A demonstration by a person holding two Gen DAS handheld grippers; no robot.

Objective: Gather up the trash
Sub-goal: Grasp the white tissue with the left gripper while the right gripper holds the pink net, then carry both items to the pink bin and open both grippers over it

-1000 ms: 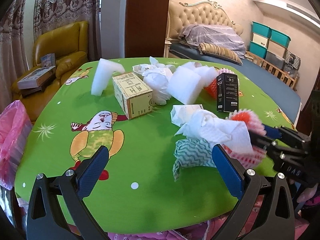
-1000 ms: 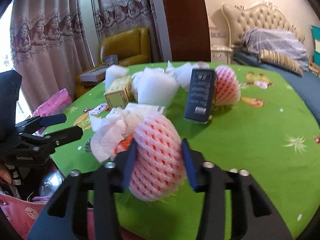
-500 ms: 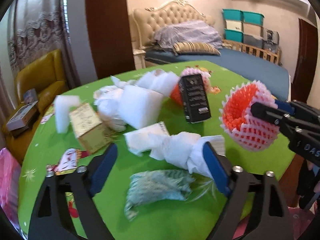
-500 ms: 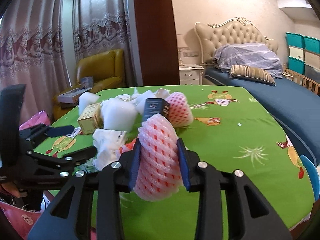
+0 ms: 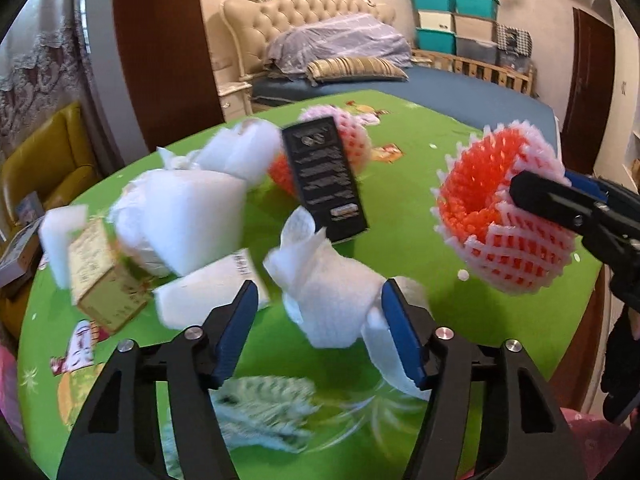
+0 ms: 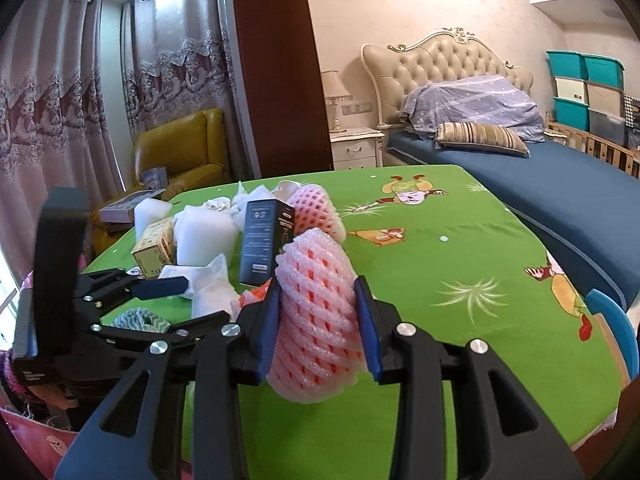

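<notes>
My right gripper (image 6: 318, 316) is shut on a pink foam fruit net (image 6: 316, 320) and holds it above the green table (image 6: 460, 248); the net also shows at the right of the left wrist view (image 5: 504, 216). My left gripper (image 5: 320, 320) is open around a crumpled white paper towel (image 5: 332, 296) that lies on the table. A teal patterned rag (image 5: 260, 412) lies below its fingers. A black box (image 5: 322, 178), a second foam net (image 5: 348, 136), white foam blocks (image 5: 192, 216) and a tan carton (image 5: 104, 280) lie beyond.
A pink bag (image 6: 36, 448) hangs at the table's near left edge. A yellow armchair (image 6: 180, 148) stands beyond the table on the left. A bed (image 6: 520, 168) is on the right. A blue chair edge (image 6: 616, 320) sits at the table's right side.
My left gripper has swung right and moved forward over the paper towel. My right gripper has lifted the foam net off the table and drawn it back to the right.
</notes>
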